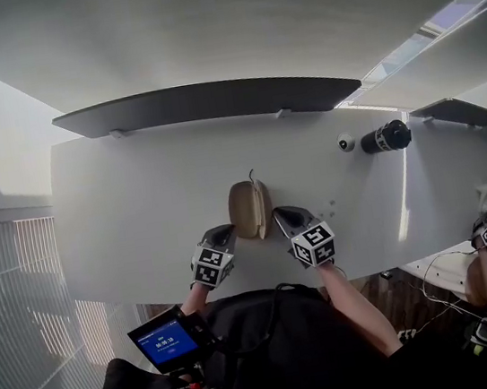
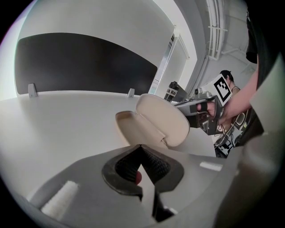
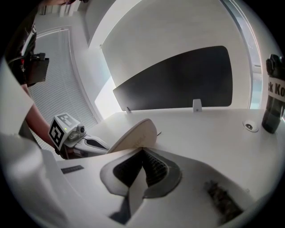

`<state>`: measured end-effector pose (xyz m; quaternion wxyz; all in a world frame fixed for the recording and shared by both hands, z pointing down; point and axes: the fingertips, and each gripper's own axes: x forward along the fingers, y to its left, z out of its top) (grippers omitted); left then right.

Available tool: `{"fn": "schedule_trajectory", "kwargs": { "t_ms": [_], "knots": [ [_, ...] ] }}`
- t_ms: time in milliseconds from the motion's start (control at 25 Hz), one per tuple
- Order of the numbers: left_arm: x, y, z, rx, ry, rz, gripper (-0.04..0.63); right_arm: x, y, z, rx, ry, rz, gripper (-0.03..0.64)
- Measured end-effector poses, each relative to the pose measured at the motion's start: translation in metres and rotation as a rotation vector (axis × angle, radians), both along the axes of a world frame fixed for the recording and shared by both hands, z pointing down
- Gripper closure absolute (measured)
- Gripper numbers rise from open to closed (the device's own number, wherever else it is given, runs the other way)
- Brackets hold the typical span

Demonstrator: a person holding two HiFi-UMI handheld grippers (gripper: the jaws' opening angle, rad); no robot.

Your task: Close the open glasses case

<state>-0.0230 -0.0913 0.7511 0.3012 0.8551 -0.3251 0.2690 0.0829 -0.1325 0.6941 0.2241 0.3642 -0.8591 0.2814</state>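
- White table (image 1: 136, 205), half-open glasses case (image 1: 250, 208) at its middle
- left claw (image 1: 228, 230), closed and empty, beside the base (image 2: 128, 127), likely bracing it
- right claw (image 1: 279, 214), also closed empty, behind the lid (image 2: 162, 120) to push it

Black top (image 1: 284, 346), grey hand-held grippers (image 1: 229, 234) (image 1: 280, 217) (black-white marker cubes (image 1: 314, 245)).

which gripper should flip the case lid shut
Right, probably. The raised lid of the glasses case stands just ahead of the right gripper, outer face toward it; the left gripper faces the open inside.
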Motion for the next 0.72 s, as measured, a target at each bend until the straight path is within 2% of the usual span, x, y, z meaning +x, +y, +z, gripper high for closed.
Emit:
{"fn": "schedule_trajectory", "kwargs": {
  "t_ms": [400, 720],
  "knots": [
    [0.002, 0.0, 0.0, -0.002, 0.003, 0.001, 0.588, -0.021, 0.0, -0.01, 0.032, -0.004, -0.072, 0.618],
    [0.004, 0.0, -0.001, -0.005, 0.009, 0.004, 0.588, -0.045, 0.001, -0.01, 0.044, 0.005, -0.169, 0.618]
  ]
}}
